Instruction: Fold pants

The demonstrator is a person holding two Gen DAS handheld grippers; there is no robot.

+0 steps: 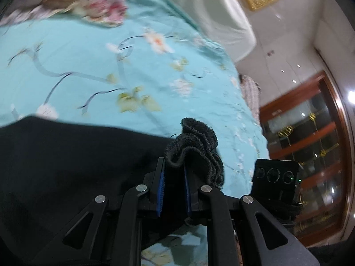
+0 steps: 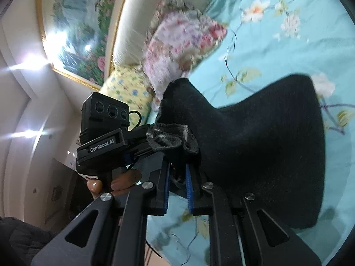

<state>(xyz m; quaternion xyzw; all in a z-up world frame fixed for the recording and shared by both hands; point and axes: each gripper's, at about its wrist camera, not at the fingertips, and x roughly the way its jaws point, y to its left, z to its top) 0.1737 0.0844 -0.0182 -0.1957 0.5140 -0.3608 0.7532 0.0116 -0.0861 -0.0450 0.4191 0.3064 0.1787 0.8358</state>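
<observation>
Two handheld grippers lift a pair of black pants point(image 1: 66, 155) above a bed spread with a turquoise floral bedsheet point(image 1: 88, 66). The left gripper point(image 1: 174, 173) has its blue-padded jaws nearly closed on a bunched, ruffled edge of the fabric, which rises in folds just ahead of the fingertips while the rest of the garment spreads away to the gripper's left, across the sheet. The right gripper point(image 2: 178, 173) likewise pinches a gathered edge of the pants between narrowly set jaws; from there the dark cloth fans out to its right and ahead, draped over the bed. A person's fingers point(image 2: 119, 182) curl beneath the other gripper's black camera module point(image 2: 106, 113), seen just left of the right gripper. Beyond the right gripper, a floral pillow point(image 2: 177, 44) and a yellow patterned pillow point(image 2: 128, 88) rest against a cream headboard point(image 2: 142, 11), below a gilt-framed painting point(image 2: 73, 33). Right of the left gripper stands a wood-framed glass cabinet point(image 1: 310, 144).
</observation>
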